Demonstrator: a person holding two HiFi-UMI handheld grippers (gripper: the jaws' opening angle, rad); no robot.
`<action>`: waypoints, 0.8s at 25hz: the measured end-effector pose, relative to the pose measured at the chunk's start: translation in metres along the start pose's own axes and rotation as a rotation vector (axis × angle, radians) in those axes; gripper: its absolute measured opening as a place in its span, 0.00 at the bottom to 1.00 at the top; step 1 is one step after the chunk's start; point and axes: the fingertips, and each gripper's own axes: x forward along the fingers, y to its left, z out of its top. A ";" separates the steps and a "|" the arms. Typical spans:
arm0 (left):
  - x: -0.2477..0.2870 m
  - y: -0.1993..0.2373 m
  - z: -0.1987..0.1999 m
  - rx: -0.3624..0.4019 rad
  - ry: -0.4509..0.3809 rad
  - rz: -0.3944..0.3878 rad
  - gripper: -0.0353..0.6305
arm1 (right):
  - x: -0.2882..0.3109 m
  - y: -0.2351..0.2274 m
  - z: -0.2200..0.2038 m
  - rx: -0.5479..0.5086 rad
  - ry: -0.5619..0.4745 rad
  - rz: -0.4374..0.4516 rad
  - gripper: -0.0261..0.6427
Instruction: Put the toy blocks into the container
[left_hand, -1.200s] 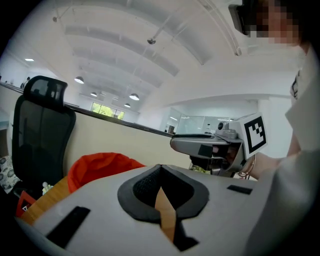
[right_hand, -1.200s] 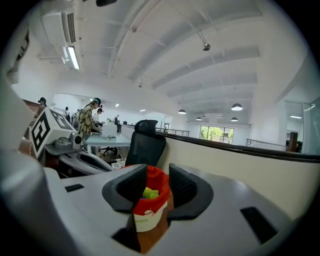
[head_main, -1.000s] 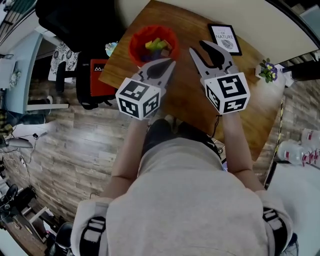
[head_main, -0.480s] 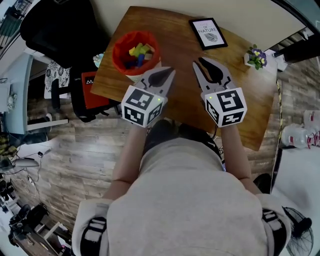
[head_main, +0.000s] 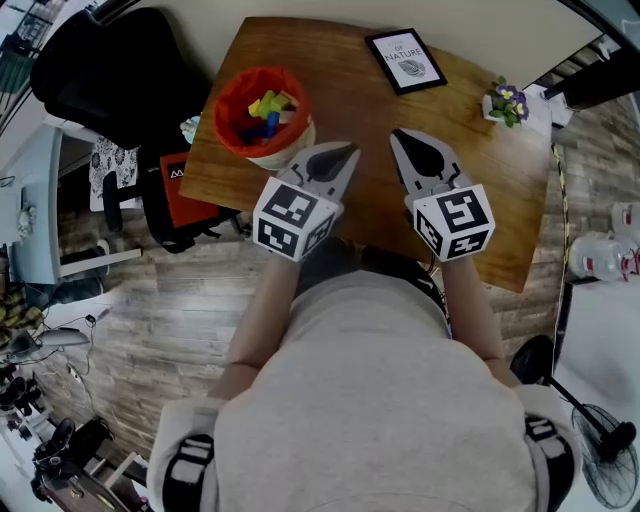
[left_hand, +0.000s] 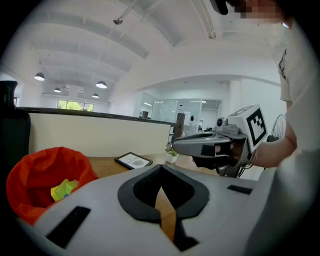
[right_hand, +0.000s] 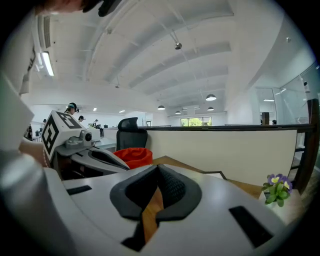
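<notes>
A red container (head_main: 232, 92) stands at the left end of the wooden table (head_main: 350, 90), with colourful toy blocks (head_main: 262, 108) inside it. My left gripper (head_main: 352, 150) hovers just right of the container, shut and empty. My right gripper (head_main: 397, 134) is beside it over the table's middle. Its jaws have just been closing with nothing between them, and they are shut. The left gripper view shows the container (left_hand: 45, 170), a yellow-green block (left_hand: 64, 189) and the right gripper (left_hand: 175, 146). From the right gripper view I see the container (right_hand: 134, 155) behind the left gripper (right_hand: 127, 169).
A framed picture (head_main: 405, 60) lies at the table's far side and a small flower pot (head_main: 505, 100) at its far right corner. A black office chair (head_main: 110, 70) and a red object (head_main: 185, 185) stand left of the table. The near table edge is under my hands.
The right gripper's jaws went from open to shut, empty. Both grippers drew back toward the table's near edge, away from the container. The left gripper stayed shut.
</notes>
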 end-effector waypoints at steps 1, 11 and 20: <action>0.001 -0.001 -0.001 0.002 0.003 -0.002 0.08 | 0.000 0.001 -0.002 0.002 -0.001 0.007 0.06; 0.008 -0.001 -0.010 -0.008 0.034 -0.022 0.08 | 0.003 0.006 -0.022 0.022 0.044 0.031 0.06; 0.012 0.003 -0.016 -0.054 0.050 -0.014 0.08 | 0.006 0.013 -0.037 0.017 0.092 0.053 0.06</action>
